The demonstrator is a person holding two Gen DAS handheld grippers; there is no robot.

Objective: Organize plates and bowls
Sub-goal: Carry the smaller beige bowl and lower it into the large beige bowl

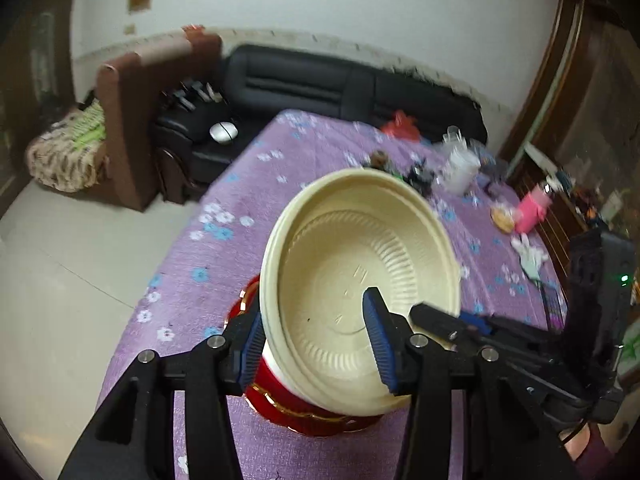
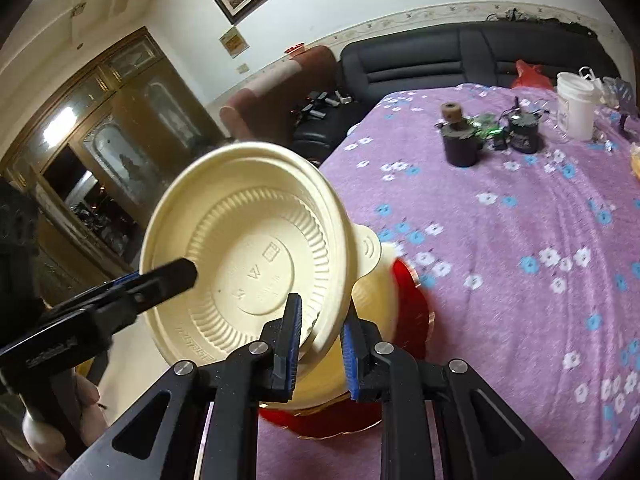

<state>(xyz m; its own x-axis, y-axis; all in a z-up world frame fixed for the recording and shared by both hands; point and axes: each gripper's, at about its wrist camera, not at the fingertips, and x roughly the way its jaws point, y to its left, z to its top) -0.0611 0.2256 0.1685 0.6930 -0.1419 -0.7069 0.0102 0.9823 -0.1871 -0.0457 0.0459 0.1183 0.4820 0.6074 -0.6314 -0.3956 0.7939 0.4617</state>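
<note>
Both grippers lift a cream ribbed plastic bowl (image 1: 352, 280) over a red plate (image 1: 288, 412).
Left gripper (image 1: 316, 344) and right gripper (image 2: 320, 344) each pinch opposite rims, jaws narrowly parted.

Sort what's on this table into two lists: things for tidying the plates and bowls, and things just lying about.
For the job:
cream bowl, tilted, gripped at its rim by both hand-held grippers
red plate beneath it

Just lying about:
white tub
two dark pots
pink item
red bag
purple floral tablecloth
</note>
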